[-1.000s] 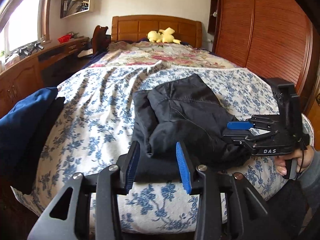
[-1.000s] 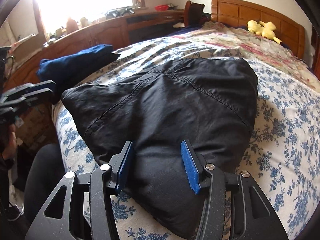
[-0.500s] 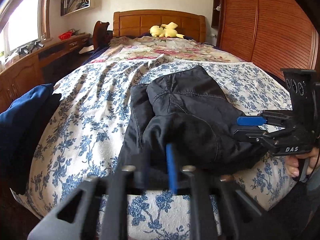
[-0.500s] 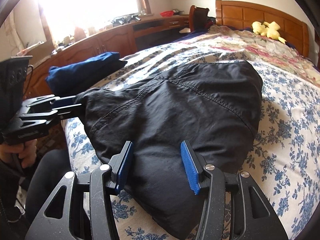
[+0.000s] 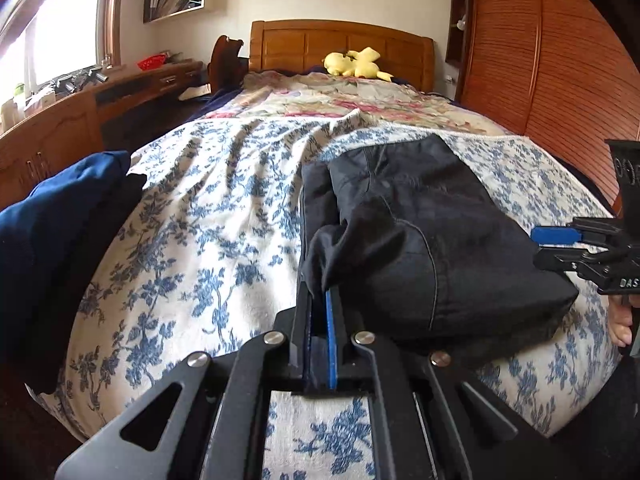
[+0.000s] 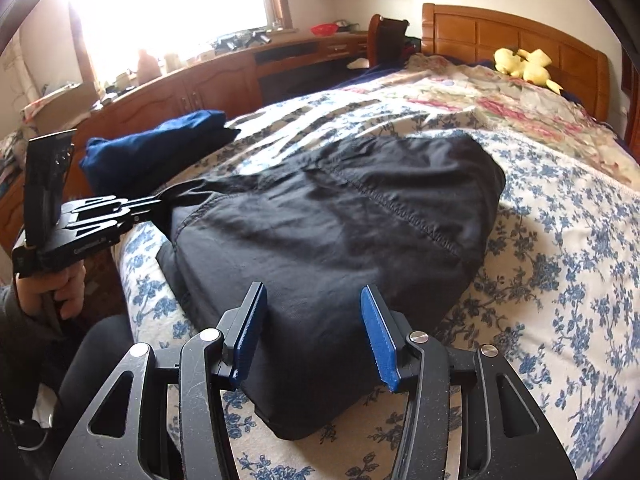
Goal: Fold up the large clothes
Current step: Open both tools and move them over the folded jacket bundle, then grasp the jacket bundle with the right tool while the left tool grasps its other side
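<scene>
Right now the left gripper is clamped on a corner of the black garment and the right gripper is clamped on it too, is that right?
Not quite. The left gripper is clamped on the black garment's corner, but the right gripper is open, its pads standing apart over the cloth, as the right wrist view shows.

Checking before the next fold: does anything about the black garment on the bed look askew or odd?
Slightly: the black garment is bunched and lumpy, not flat, and its near-left corner is pinched up by the left hand-held gripper. The bedspread beside it is wrinkled. No damage visible.

A yellow plush toy lies by the wooden headboard at the bed's far edge. A folded blue cloth rests at the bed's window-side edge, near the wooden desk.
</scene>
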{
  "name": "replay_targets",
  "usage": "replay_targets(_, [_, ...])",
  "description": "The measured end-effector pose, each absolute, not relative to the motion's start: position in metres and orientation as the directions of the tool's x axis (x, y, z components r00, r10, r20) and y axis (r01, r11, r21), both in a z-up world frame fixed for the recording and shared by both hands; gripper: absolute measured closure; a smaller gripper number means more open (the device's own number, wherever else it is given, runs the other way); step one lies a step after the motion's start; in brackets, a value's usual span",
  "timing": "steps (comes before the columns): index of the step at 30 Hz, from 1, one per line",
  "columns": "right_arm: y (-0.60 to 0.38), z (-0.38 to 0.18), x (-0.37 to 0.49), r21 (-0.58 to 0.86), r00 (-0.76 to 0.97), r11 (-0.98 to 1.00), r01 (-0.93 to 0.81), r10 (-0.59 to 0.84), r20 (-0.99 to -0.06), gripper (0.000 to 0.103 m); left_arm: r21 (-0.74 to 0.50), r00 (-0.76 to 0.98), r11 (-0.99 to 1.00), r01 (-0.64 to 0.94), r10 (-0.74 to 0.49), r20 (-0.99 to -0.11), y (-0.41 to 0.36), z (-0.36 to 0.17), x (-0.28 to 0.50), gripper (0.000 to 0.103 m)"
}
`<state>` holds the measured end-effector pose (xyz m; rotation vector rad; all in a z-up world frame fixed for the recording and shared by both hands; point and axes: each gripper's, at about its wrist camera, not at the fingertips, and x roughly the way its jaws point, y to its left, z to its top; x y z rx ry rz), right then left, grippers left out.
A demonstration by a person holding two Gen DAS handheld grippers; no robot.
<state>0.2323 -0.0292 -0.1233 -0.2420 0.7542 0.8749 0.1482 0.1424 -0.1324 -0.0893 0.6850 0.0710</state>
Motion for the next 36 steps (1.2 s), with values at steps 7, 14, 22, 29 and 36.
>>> replay_targets(7, [-0.022, -0.141, 0.233, 0.069, 0.405, 0.638, -0.767, 0.565, -0.719, 0.051, -0.086, 0.775, 0.992, -0.090, 0.015, -0.632, 0.146, -0.137, 0.134, 0.094])
replay_targets(14, [-0.024, -0.120, 0.259, -0.019, 0.477, 0.665, -0.746, 0.515, -0.712, 0.051, -0.123, 0.778, 0.989, -0.086, -0.011, -0.628, 0.159, -0.132, 0.117, 0.075])
replay_targets(22, [-0.029, -0.133, 0.341, -0.087, 0.553, 0.741, -0.666, 0.413, -0.723, 0.051, -0.117, 0.751, 0.989, -0.086, -0.013, -0.660, 0.165, -0.145, 0.122, 0.068])
replay_targets(29, [-0.038, -0.152, 0.419, -0.041, 0.553, 0.791, -0.611, 0.388, -0.737, 0.036, -0.133, 0.727, 0.988, -0.083, -0.031, -0.686, 0.163, -0.159, 0.133, 0.068])
replay_targets(36, [-0.036, -0.161, 0.466, 0.057, 0.507, 0.817, -0.573, 0.409, -0.758, 0.016, -0.152, 0.710, 0.985, -0.078, -0.053, -0.702, 0.160, -0.170, 0.144, 0.068])
